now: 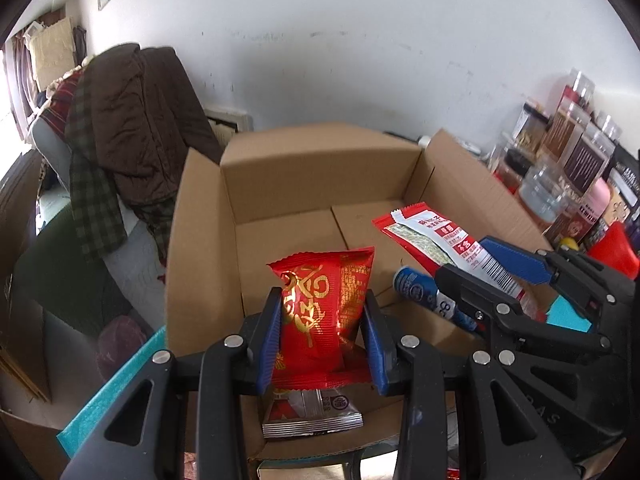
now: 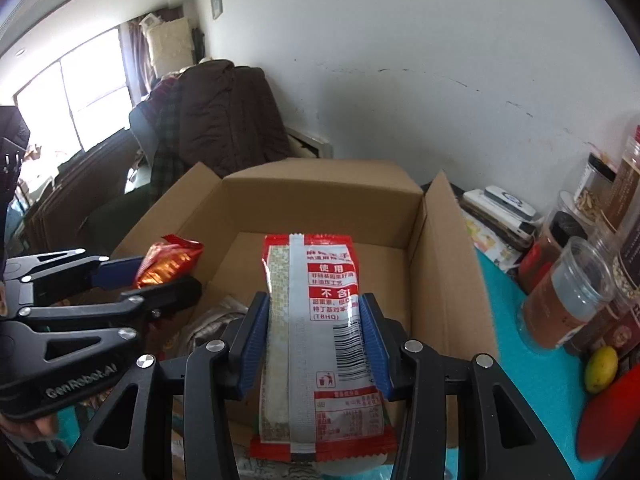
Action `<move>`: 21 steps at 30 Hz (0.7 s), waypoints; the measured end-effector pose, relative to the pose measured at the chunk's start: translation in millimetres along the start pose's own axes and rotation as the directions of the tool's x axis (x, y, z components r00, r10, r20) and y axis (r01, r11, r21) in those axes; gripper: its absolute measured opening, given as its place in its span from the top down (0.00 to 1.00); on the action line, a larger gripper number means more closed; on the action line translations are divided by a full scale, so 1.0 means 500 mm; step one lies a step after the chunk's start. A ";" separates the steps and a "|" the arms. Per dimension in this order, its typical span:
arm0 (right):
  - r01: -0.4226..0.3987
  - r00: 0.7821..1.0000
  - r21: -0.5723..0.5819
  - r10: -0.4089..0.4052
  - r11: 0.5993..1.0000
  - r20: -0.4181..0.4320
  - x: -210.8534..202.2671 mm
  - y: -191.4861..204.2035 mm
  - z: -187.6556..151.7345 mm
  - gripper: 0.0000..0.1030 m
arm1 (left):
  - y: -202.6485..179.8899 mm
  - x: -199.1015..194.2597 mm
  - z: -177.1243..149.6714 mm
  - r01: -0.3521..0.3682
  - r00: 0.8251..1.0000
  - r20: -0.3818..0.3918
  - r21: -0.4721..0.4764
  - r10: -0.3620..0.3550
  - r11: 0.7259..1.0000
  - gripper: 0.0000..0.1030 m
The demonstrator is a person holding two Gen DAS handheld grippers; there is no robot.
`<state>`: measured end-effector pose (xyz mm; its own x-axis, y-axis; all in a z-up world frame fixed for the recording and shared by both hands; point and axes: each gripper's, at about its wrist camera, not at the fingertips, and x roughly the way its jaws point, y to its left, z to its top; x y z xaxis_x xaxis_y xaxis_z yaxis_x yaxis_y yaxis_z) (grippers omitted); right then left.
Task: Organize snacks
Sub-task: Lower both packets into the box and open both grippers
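Right now my left gripper [image 1: 324,332] clamps a red-and-gold foil snack packet [image 1: 322,312] and my right gripper [image 2: 314,340] a long red-and-white snack pouch [image 2: 316,340], both poised above the open brown cardboard box [image 2: 440,280], the pouch's long axis pointing toward its far wall.

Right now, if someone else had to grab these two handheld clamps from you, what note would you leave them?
Left gripper: fingers shut on a red-and-gold snack packet, held above the open cardboard box.
Right gripper: fingers shut on a red-and-white snack packet, also over the box.
Already in the box: a silver packet near the front wall and a blue packet beside it.
Done: both packets picked up and brought over the box.
Left: lower and release both inside, then look for remaining snacks; none show in these views.
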<state>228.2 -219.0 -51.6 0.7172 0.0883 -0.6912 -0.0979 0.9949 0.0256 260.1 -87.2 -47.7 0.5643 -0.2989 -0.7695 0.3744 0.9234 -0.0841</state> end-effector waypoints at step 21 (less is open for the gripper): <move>0.121 0.988 -0.025 -0.123 0.992 -0.092 0.044 -0.013 -0.013 0.56 | -0.012 0.055 -0.003 -0.069 0.987 -0.144 0.016 0.071 0.997 0.64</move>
<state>240.0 -223.8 -71.6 0.6572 -0.0398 -0.7527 -0.0270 0.9967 -0.0762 272.4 -100.4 -69.1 0.4779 -0.1951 -0.8565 0.3459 0.9380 -0.0207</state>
